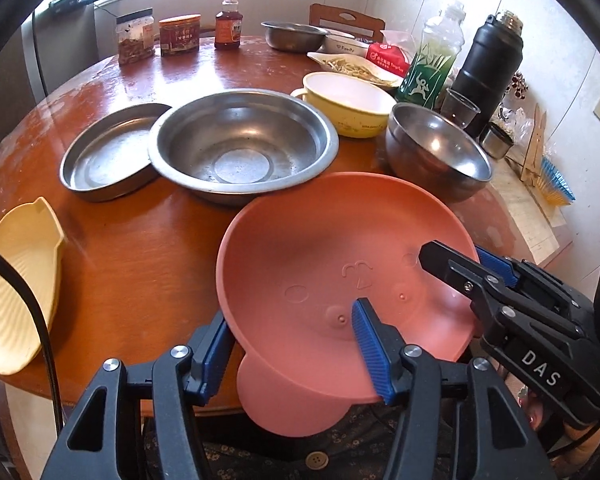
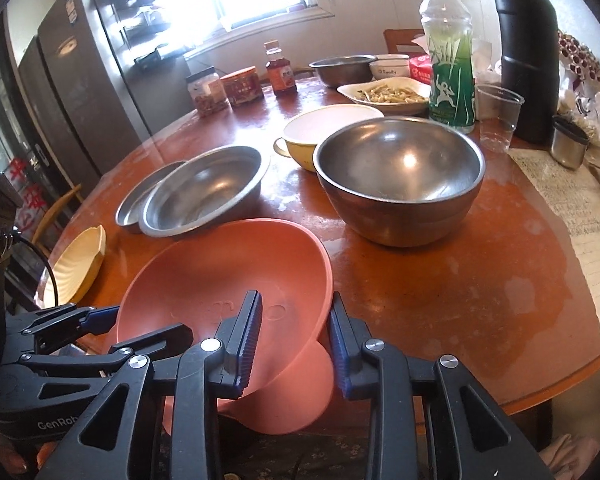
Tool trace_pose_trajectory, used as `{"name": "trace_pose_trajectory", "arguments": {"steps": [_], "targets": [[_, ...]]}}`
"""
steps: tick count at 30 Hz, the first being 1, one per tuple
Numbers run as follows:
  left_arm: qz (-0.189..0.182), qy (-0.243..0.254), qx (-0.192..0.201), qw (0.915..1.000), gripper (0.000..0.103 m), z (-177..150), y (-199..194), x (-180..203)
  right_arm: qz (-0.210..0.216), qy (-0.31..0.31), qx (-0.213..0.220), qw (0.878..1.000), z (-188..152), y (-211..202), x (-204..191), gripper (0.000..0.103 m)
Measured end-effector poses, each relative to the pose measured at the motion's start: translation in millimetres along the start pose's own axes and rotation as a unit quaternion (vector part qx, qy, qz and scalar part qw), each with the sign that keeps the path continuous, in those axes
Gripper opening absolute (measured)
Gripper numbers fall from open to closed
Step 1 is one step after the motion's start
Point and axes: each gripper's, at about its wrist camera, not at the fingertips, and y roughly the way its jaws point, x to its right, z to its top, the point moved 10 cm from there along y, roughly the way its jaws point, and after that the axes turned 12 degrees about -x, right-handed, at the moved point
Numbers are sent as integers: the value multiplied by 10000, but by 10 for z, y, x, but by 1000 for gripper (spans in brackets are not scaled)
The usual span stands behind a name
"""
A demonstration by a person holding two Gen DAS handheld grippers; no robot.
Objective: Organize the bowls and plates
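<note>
A salmon-pink bowl (image 1: 320,240) (image 2: 220,264) with a round foot is tilted over the near edge of the brown round table (image 1: 140,260). My left gripper (image 1: 292,352) (image 2: 148,322) straddles the near wall. One pad lies against the outside and the other on the inner face. My right gripper (image 1: 456,258) (image 2: 296,300) is clamped on the rim at the right, one finger inside and one outside. Behind stand a wide steel bowl (image 1: 240,144), a shallow steel pan (image 1: 108,152), a deep steel bowl (image 1: 436,148) and a yellow handled bowl (image 1: 352,100).
A cream shell-shaped dish (image 1: 20,280) lies at the table's left edge. At the back are jars (image 1: 136,36), a sauce bottle (image 1: 228,20), a dish of food (image 1: 352,66), a green bottle (image 1: 432,60), a black flask (image 1: 488,68) and a plastic cup (image 1: 460,108). Paper (image 2: 580,216) covers the right side.
</note>
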Motion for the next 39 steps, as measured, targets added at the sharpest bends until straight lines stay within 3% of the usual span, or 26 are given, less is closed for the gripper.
{"name": "trace_pose_trajectory", "arguments": {"steps": [11,19,31,39], "targets": [[31,-237,311,9992,58,-155,-379,-305,119,-364,164,9991,22,-201,-480,33],[149,-689,633,9955,58,-254,-682,-768,325,-729,283,9964,134,-221,-1031,33],[410,-1412,895,9851,58,-370,-924,-1625,721,-1221,250,9896,358,17,-1924,33],[482,-1716,977,9791,58,-386,-921,-2054,827,-1318,92,9878,414,301,-2259,34]]}}
